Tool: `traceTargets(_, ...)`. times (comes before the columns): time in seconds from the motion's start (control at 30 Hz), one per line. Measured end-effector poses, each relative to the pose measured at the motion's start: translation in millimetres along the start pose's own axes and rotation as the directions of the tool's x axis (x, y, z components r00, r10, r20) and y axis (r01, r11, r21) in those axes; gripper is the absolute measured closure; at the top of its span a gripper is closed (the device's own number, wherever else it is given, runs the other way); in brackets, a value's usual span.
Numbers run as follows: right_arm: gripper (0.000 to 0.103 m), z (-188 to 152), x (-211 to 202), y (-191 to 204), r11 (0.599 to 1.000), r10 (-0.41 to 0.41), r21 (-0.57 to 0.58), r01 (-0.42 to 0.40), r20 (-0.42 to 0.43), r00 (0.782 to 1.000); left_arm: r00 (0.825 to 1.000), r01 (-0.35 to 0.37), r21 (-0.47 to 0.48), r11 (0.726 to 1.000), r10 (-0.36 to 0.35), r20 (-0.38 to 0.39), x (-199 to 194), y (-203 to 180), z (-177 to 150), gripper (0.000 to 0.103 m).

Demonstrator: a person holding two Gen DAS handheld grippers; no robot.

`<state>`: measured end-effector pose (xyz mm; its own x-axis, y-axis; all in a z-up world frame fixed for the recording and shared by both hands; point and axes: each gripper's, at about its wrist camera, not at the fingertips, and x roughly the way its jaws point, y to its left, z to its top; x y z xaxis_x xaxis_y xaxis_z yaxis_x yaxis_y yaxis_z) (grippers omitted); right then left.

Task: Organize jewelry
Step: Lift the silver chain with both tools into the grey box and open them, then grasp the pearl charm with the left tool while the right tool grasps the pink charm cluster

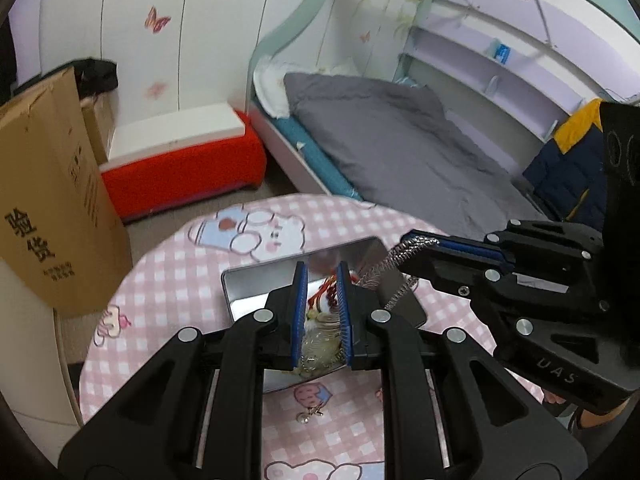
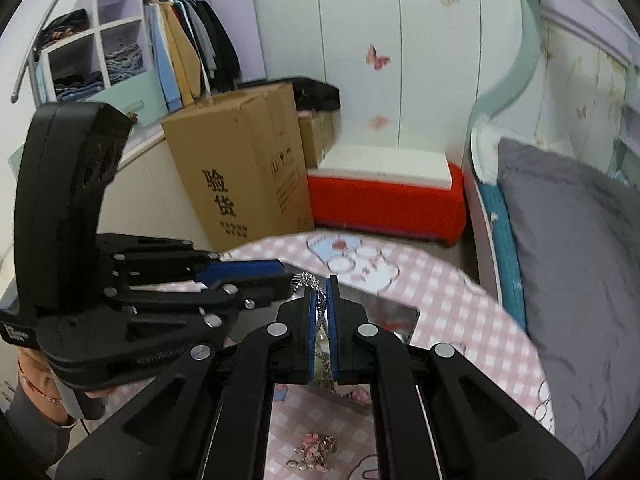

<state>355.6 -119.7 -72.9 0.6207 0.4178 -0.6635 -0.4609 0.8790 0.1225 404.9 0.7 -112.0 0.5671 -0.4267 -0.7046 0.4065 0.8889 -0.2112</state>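
Observation:
A shiny metal tin (image 1: 256,284) lies on the round table with the pink checked cloth (image 1: 168,280). My left gripper (image 1: 322,276) hovers over the tin, its jaws narrowly apart with jewelry (image 1: 320,344) in the tin showing between them. My right gripper (image 2: 321,286) is shut on a silver rhinestone chain (image 2: 320,320). In the left wrist view the right gripper (image 1: 412,242) holds the chain (image 1: 390,268) over the tin's right side. A small earring (image 1: 308,416) lies on the cloth near me. A pink flower piece (image 2: 314,452) lies on the cloth.
A cardboard box (image 2: 244,172) and a red and white bench (image 2: 388,196) stand beyond the table. A bed with a grey duvet (image 1: 400,148) is to the right. A wardrobe with hanging clothes (image 2: 188,48) stands at the back left.

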Motion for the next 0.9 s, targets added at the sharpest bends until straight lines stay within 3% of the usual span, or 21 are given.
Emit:
traceTargets(0.03, 0.099, -3, 4, -2, 1.0, 0.001, 0.008, -0.001, -0.02, 1.0, 1.0, -0.002, -0.006, 1.0, 0.002, -0.008, 2, 2, -1, 0.072)
traceTargets(0.07, 0.099, -5, 6, -4, 1.0, 0.001, 0.019, 0.0, -0.032, 0.999, 1.0, -0.004, -0.012, 1.0, 0.004, -0.008, 2, 2, -2, 0.05)
traceTargets(0.13, 0.097, -7, 8, -7, 0.999, 0.005, 0.041, -0.004, -0.046, 0.999, 1.0, -0.028, -0.025, 0.999, 0.028, 0.01, -2, 5, -3, 0.043)
traceTargets(0.27, 0.097, -9, 6, -8, 0.998, 0.007, 0.061, -0.004, -0.056, 0.998, 1.0, -0.024, -0.028, 0.999, 0.024, 0.014, -7, 7, -6, 0.043)
traceTargets(0.4, 0.082, -10, -3, -5, 0.997, -0.002, 0.071, 0.006, -0.051, 0.999, 1.0, -0.026, -0.021, 0.999, 0.026, 0.012, -12, 4, -10, 0.042)
traceTargets(0.57, 0.08, -17, -20, 1, 0.998, -0.013, 0.054, 0.015, -0.038, 0.999, 0.999, -0.033, -0.008, 0.999, 0.034, 0.026, -27, -1, -22, 0.041)
traceTargets(0.9, 0.073, -69, -41, 12, 0.998, -0.037, 0.058, 0.04, -0.057, 0.998, 0.998, -0.061, 0.017, 0.998, 0.06, 0.014, -41, -15, -72, 0.041)
